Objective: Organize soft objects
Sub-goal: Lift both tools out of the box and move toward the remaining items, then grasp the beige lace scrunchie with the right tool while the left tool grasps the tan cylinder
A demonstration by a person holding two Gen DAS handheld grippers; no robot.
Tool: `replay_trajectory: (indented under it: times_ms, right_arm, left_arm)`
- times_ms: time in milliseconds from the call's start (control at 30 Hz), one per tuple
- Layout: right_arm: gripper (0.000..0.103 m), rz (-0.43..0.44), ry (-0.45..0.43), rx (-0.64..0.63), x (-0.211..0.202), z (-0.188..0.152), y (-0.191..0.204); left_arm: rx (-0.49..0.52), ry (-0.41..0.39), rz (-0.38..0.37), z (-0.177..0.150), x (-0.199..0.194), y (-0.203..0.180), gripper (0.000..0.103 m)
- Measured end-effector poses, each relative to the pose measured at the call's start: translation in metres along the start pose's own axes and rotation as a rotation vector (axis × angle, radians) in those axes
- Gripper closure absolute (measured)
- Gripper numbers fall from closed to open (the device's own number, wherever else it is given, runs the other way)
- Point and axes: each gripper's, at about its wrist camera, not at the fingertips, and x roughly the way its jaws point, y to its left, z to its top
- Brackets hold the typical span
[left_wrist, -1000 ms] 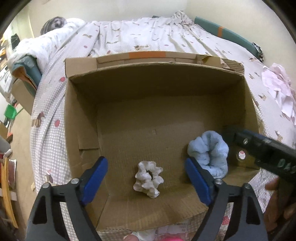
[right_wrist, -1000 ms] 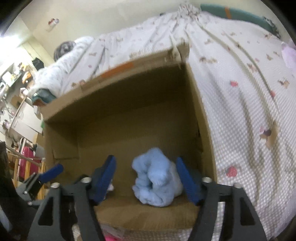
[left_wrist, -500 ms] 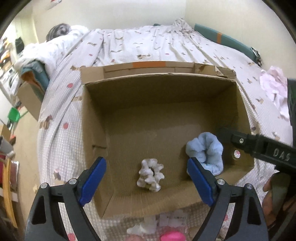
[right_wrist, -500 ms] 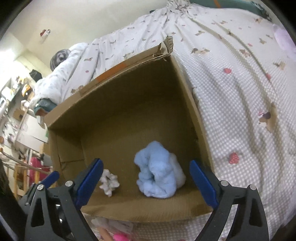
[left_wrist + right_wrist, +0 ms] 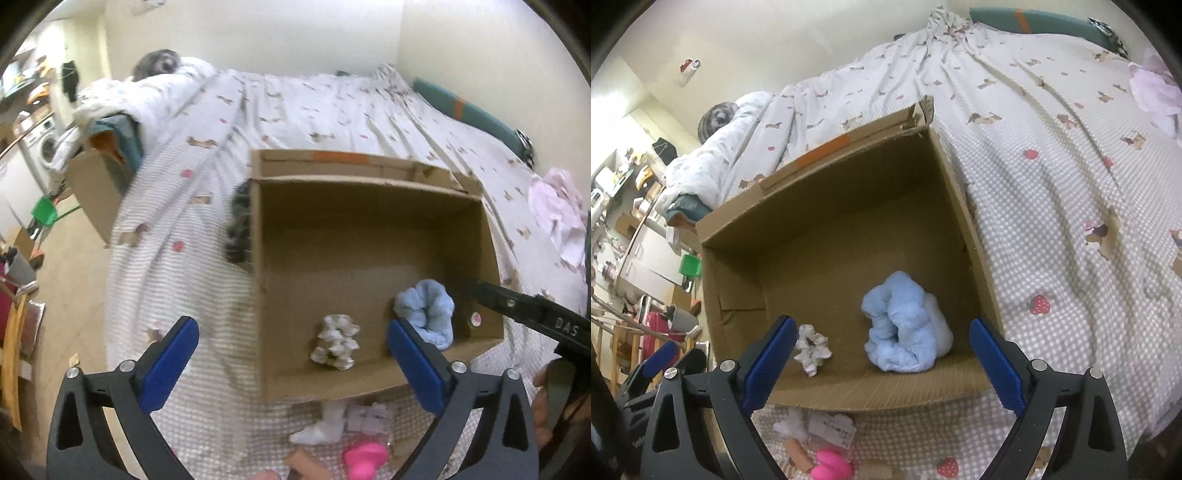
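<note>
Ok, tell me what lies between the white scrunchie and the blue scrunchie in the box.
Only bare cardboard floor of the box. In the right wrist view the white scrunchie and blue scrunchie sit apart with nothing between them.

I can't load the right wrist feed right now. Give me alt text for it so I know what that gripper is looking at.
The open, empty right gripper looks into a cardboard box on a patterned bedspread. A light blue scrunchie lies near the box's front right, a smaller white scrunchie to its left. A pink toy and white scraps sit outside, in front of the box.
</note>
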Motion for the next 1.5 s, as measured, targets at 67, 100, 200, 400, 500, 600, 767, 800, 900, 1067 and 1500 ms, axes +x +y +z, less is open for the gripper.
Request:
replay_trajectory:
  times_ms: [67,100,200,400,500,600,767,800,900,1067,1500]
  right_arm:
    - [0.002,0.01,-0.006,0.004,-0.007,-0.004,-0.002]
    - [0.002,0.016,-0.003,0.004,-0.009,-0.008,-0.002]
    - [0.002,0.021,0.017,0.011,-0.013,-0.019,-0.005]
    - [0.002,-0.001,0.03,-0.005,-0.025,-0.039,-0.01]
    - [0.002,-0.005,0.048,-0.013,-0.029,-0.05,-0.012]
    - [0.002,-0.014,0.07,-0.027,-0.033,-0.063,-0.016]
    - [0.002,-0.041,0.115,-0.028,-0.034,-0.079,-0.027]
    - [0.002,-0.046,0.12,-0.026,-0.034,-0.081,-0.029]
    - [0.002,-0.059,0.148,-0.029,-0.031,-0.087,-0.032]
    - [0.002,-0.073,0.251,-0.072,-0.014,-0.102,-0.027]
    - [0.015,-0.158,0.485,-0.471,0.04,-0.16,0.032]
  left_arm:
    - [-0.02,-0.004,-0.027,-0.004,-0.008,0.008,0.001]
    - [-0.025,0.0,-0.026,-0.009,-0.013,0.011,0.001]
    - [-0.048,0.034,-0.005,-0.021,-0.018,0.02,0.001]
    - [-0.093,0.083,0.026,-0.042,-0.025,0.033,0.001]
    - [-0.108,0.094,0.033,-0.05,-0.03,0.037,0.001]
    - [-0.132,0.113,0.036,-0.059,-0.033,0.042,0.001]
    - [-0.153,0.148,0.051,-0.071,-0.029,0.044,0.001]
    - [-0.142,0.156,0.067,-0.074,-0.027,0.042,0.001]
    - [-0.121,0.175,0.09,-0.077,-0.021,0.039,0.001]
    - [-0.132,0.19,0.097,-0.079,-0.015,0.042,0.001]
    - [-0.186,0.246,0.084,-0.084,-0.007,0.054,0.001]
